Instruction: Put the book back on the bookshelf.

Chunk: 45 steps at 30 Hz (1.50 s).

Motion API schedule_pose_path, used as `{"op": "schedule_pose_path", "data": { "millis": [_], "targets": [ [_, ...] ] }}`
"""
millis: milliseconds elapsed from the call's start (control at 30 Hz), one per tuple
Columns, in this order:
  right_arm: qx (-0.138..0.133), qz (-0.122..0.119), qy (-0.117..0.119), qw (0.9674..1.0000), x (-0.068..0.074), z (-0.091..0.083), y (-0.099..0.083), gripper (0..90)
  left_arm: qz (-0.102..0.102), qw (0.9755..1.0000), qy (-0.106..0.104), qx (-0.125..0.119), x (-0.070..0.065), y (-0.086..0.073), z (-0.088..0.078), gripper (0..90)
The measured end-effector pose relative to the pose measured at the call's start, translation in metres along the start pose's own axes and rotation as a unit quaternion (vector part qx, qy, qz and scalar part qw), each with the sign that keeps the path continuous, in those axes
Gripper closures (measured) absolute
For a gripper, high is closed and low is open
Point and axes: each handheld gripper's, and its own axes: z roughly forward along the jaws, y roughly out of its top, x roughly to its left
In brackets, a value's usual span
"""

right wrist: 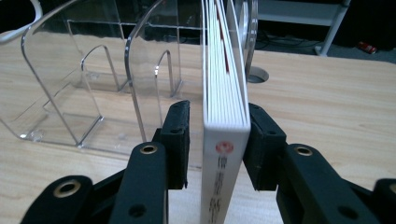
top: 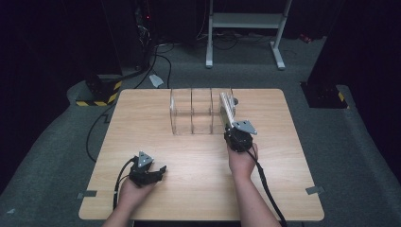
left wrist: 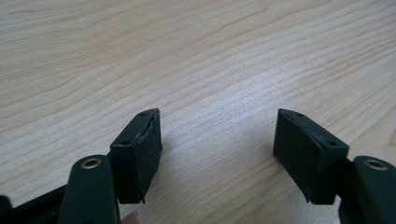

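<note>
Light wood-grain rectangular tabletop, pale laminate, on grey carpet; dark surroundings.

Item 1: clear acrylic file rack w/ curved upright dividers, at centre-back of table. In right gripper view the clear rack shows several arched partitions on a flat base; compartments at left look vacant.

Item 2: thin white book w/ red round logo and printed spine, upright, spine toward camera, page edges running away into the rack's right end. High view: same white book stands at rack's right-hand side; exact compartment cannot be told.

Item 3: right gripper, black, grey three-cornered plate on top, cable trailing back along forearm. Held by right hand, just in front of the rack. In its own view the right gripper has one jaw pressed to the book's right face; other jaw just beside the left face, a slim gap visible. Reads as clasping the book.

Item 4: left gripper, black, grey plate, cable looping at left. Held in left hand near front-left of table, well apart from rack. In its own view the left gripper has jaws spread wide, bare wood between them, nothing held.

Background: white metal stand legs on floor beyond table; yellow-black striped block at back left.
</note>
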Motion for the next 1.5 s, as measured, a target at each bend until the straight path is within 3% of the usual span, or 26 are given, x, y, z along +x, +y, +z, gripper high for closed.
{"op": "schedule_pose_path", "data": {
  "millis": [300,533,733,1067,1500],
  "targets": [
    [0.011,0.008,0.008,0.9999,0.0,-0.004,-0.018,63.2,0.0,1.0,0.0,0.0,0.0,0.0,0.0,32.4],
    [0.02,0.014,0.006,0.9997,-0.003,-0.003,-0.027,68.0,0.0,1.0,-0.001,0.0,0.0,0.0,0.0,32.4],
    [0.018,0.017,-0.001,0.9997,-0.002,-0.003,-0.029,73.4,0.0,1.0,-0.001,0.0,0.0,0.0,0.0,32.4],
    [0.008,0.031,-0.021,0.9993,0.004,-0.002,-0.031,73.9,0.003,1.0,0.0,0.0,0.001,0.0,0.0,32.4],
    [0.013,0.048,-0.025,0.9985,0.005,0.003,-0.027,73.1,0.002,1.0,-0.001,0.0,0.0,0.0,0.0,32.5]
  ]
}}
